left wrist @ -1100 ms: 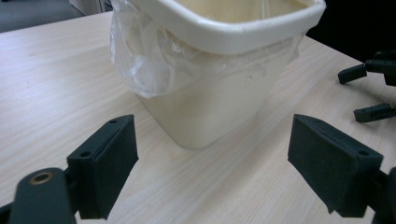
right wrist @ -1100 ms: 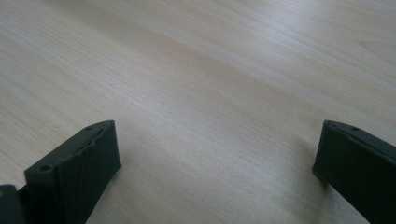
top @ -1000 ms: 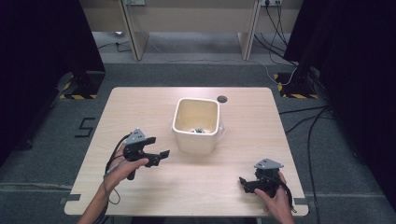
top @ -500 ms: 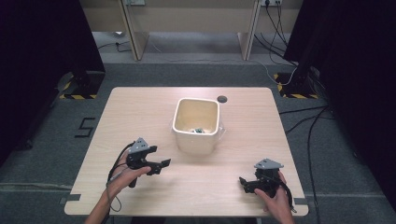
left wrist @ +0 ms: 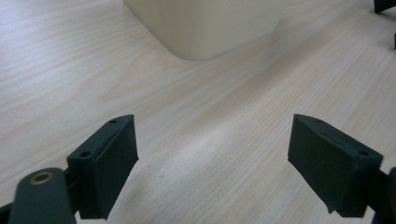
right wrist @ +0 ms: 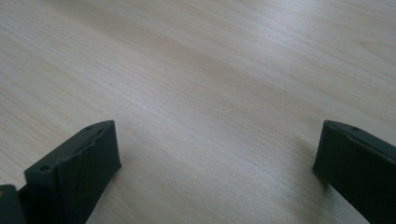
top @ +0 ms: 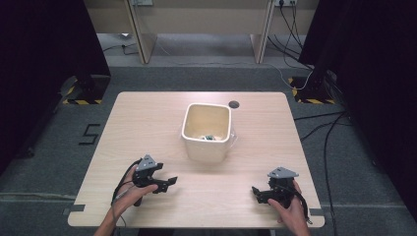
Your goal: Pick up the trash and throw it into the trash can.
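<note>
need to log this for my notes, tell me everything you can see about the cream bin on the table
The bin is a cream, squarish tub with rounded corners and a rolled rim, plastic by its look. It stands upright and open-topped on the wooden table, near the middle and a little toward the far edge. Small dark items lie at its bottom, too small to identify. A dark round spot sits on the table just beyond its far right corner. Nothing grips it; in the left gripper view its lower wall rises ahead of the open jaws.
</note>
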Available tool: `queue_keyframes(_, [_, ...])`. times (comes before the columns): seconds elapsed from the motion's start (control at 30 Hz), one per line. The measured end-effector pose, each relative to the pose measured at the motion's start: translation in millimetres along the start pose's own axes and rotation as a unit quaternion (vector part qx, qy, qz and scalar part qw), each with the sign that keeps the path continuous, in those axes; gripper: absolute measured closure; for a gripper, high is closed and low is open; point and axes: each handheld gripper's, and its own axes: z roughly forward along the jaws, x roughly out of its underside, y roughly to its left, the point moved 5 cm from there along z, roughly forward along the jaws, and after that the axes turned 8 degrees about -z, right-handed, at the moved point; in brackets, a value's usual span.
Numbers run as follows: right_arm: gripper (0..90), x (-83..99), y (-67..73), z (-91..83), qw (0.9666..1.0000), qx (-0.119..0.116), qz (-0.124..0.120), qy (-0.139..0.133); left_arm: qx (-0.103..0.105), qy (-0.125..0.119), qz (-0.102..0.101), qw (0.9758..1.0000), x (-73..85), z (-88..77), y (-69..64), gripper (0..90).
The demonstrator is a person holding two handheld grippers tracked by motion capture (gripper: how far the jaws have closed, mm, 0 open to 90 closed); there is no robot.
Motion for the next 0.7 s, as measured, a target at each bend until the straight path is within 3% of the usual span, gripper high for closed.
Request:
queue_keyframes(0.33, [0.3, 0.1, 0.1, -0.1, 1.0000, 0.000, 0.001, 0.001, -0.014, 0.020, 0.017, 0.9996, 10.7, 1.5, -1.7, 15.3])
queue_keyframes(0.7, [0.2, 0.1, 0.1, -0.1, 1.0000, 0.000, 0.001, 0.001, -0.022, 0.034, 0.022, 0.9989, 23.5, 0.3, -2.6, 15.2])
